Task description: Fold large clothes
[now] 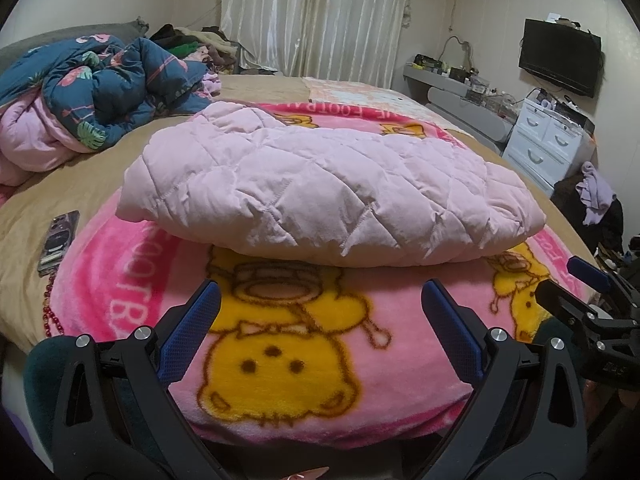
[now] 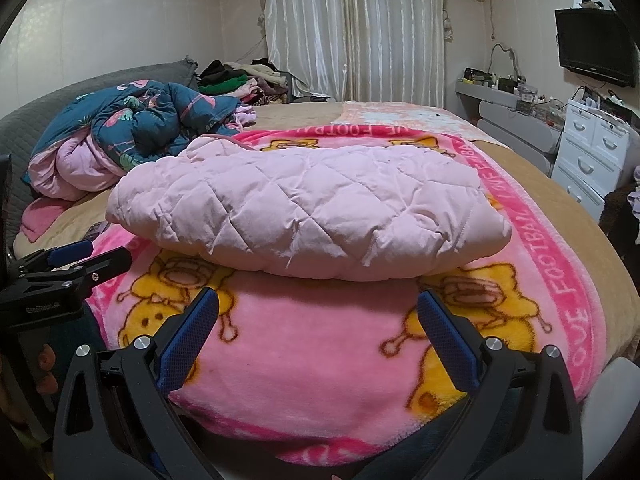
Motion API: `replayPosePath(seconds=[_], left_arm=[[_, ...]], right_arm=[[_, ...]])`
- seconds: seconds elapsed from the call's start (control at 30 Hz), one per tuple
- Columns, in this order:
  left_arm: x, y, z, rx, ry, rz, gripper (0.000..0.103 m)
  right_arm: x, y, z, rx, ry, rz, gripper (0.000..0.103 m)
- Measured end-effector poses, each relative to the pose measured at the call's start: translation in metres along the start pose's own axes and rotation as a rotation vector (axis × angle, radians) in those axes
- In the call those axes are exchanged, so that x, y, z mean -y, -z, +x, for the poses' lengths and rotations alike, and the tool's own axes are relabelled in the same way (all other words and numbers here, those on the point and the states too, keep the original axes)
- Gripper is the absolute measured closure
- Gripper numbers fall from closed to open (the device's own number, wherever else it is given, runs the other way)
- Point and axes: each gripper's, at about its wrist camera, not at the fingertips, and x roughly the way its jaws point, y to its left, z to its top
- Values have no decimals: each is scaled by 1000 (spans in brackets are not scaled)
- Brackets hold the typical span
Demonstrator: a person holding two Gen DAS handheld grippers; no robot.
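A pale pink quilted jacket (image 1: 320, 188) lies folded into a compact bundle on a pink cartoon blanket (image 1: 304, 360) on the bed; it also shows in the right wrist view (image 2: 312, 212). My left gripper (image 1: 320, 300) is open and empty, just short of the jacket's near edge. My right gripper (image 2: 318, 308) is open and empty too, also just short of the jacket. The right gripper shows at the right edge of the left wrist view (image 1: 576, 284), and the left gripper at the left edge of the right wrist view (image 2: 88, 256).
A rumpled blue floral quilt (image 1: 100, 84) lies at the back left of the bed, with a pile of clothes (image 1: 192, 46) behind it. A phone (image 1: 58, 240) and red beads (image 1: 50, 312) lie left of the blanket. White drawers (image 1: 548, 140) and a TV (image 1: 560, 56) stand to the right.
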Motion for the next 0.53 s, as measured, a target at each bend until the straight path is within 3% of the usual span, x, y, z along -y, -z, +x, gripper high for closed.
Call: replayPosePath(seconds=[0.23,0.37,0.47,0.53], left_arm=[[-4,0,-1,4,-23,1,9],[-14,-1,3,-20,-6,-51,9],[-37,-8,12,-41,-30,-102,9],[-65,-19,18,-45,-90,-141,9]], right_arm=[[6,0,-1,8,21,20,4],[18,1,-5,14,42,45,4],[52,2,-12,27,113,107,4],[93,7,-19,38,200,172,4]])
